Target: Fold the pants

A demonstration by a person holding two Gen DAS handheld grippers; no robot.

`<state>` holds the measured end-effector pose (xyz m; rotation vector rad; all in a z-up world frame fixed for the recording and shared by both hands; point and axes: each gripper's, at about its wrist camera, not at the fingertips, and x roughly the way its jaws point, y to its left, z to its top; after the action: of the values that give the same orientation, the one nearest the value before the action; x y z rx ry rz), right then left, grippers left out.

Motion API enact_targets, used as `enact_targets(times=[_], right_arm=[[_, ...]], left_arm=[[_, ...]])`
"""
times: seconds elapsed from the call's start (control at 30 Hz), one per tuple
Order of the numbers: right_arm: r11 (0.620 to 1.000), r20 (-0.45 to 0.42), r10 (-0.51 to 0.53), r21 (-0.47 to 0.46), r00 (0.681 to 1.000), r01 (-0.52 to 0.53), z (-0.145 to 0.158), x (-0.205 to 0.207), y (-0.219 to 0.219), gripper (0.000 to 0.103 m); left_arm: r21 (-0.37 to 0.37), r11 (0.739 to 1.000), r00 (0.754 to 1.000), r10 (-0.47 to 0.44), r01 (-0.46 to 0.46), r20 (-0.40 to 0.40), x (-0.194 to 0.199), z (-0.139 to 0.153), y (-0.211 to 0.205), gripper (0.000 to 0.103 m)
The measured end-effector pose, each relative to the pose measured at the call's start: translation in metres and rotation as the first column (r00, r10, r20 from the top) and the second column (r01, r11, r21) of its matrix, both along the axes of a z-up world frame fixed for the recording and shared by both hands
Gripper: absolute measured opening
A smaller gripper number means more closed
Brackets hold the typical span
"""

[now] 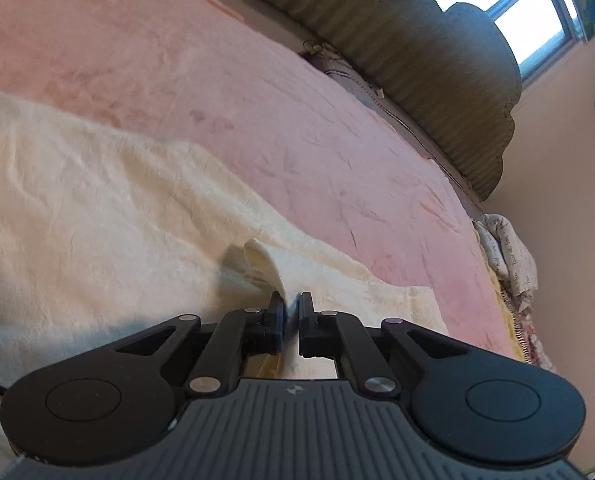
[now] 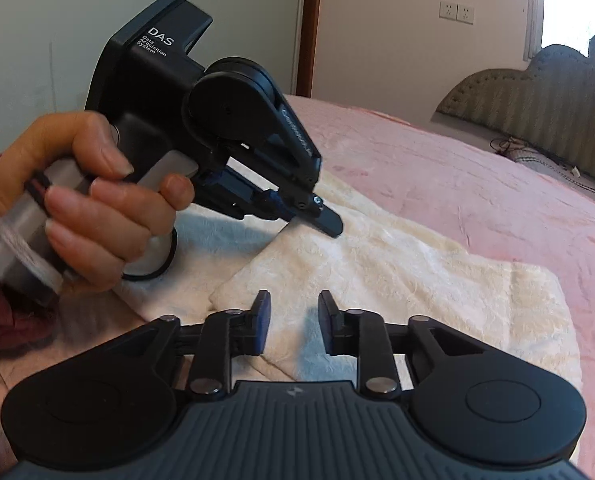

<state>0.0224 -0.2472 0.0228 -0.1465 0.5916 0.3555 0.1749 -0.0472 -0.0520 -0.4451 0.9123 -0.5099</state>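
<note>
A: Since the cream, fleecy pants (image 2: 377, 280) lie spread on the pink bedspread (image 2: 477, 184), which tongs sit closer to the cloth?

B: The left gripper (image 1: 291, 308). Its two black fingers are pressed together on a raised ridge of the cream fabric, which stands up as a small loop just past the tips. In the right wrist view that same tool comes in from the left, held in the person's left hand (image 2: 93, 204), its tips down on the fabric.

A: And the right gripper (image 2: 293, 322)?

B: Spread apart, pinching nothing. It hovers just above the near edge of a folded layer, with the cloth directly ahead and below.

A: Which way does the garment run?

B: Its long axis seems to go diagonally, from near left out toward the far right. My guess is the right tongs need an edge along that line.

A: Anything unclear?

B: Waistband and leg ends; the gripper bodies hide the nearest cloth. The olive padded headboard (image 1: 437, 92) is partly cut off.
</note>
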Motion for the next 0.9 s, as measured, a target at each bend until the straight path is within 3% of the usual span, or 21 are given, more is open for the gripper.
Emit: enact_targets(times=[0.13, 0.17, 0.2, 0.3, 0.37, 0.4, 0.47, 0.67, 0.77, 0.83, 0.9], right_arm=[[1.0, -0.05, -0.015, 0.001, 0.999, 0.015, -0.015, 0.009, 0.003, 0.048], [1.0, -0.055, -0.016, 0.024, 0.998, 0.017, -0.015, 0.007, 0.0, 0.048], [0.999, -0.066, -0.01, 0.04, 0.998, 0.013, -0.013, 0.006, -0.001, 0.048], [0.999, -0.019, -0.026, 0.035, 0.999, 0.027, -0.004, 0.001, -0.004, 0.049], [0.999, -0.012, -0.024, 0.031, 1.0, 0.024, -0.002, 0.002, -0.004, 0.054], [1.0, -0.039, -0.018, 0.024, 0.999, 0.019, -0.006, 0.004, -0.004, 0.06], [1.0, -0.097, -0.011, -0.007, 0.995, 0.011, -0.016, 0.009, 0.0, 0.061], [0.999, 0.008, 0.018, 0.041, 1.0, -0.018, 0.003, 0.001, 0.012, 0.065], [1.0, -0.043, 0.015, 0.002, 0.999, -0.015, -0.007, 0.009, 0.018, 0.069], [1.0, -0.072, -0.006, 0.003, 0.997, 0.006, -0.014, 0.009, 0.021, 0.069], [1.0, -0.051, -0.001, 0.022, 0.999, 0.002, -0.009, 0.006, 0.026, 0.069]], left_arm=[[0.109, 0.994, 1.0, -0.025, 0.025, 0.001, -0.001, -0.005, -0.014, 0.005], [0.115, 0.993, 1.0, -0.024, 0.024, -0.003, -0.003, -0.006, -0.013, 0.008], [0.111, 0.994, 1.0, -0.02, 0.021, -0.008, -0.004, -0.004, -0.01, 0.021], [0.111, 0.994, 1.0, 0.006, -0.004, -0.016, -0.011, 0.005, 0.01, 0.024], [0.14, 0.99, 0.999, 0.033, -0.034, 0.013, -0.016, 0.014, 0.026, 0.026], [0.162, 0.985, 0.998, 0.048, -0.052, 0.03, -0.021, 0.019, 0.035, 0.033], [0.22, 0.969, 0.994, 0.1, -0.109, 0.053, -0.031, 0.026, 0.056, 0.047], [0.334, 0.9, 0.958, 0.245, -0.282, 0.149, -0.067, 0.038, 0.128, 0.051], [0.387, 0.854, 0.936, 0.299, -0.348, 0.184, -0.077, 0.035, 0.162, 0.055], [0.444, 0.825, 0.937, 0.304, -0.35, 0.172, -0.075, 0.023, 0.178, 0.057], [0.445, 0.824, 0.936, 0.29, -0.351, 0.2, -0.08, 0.02, 0.188, 0.058]])
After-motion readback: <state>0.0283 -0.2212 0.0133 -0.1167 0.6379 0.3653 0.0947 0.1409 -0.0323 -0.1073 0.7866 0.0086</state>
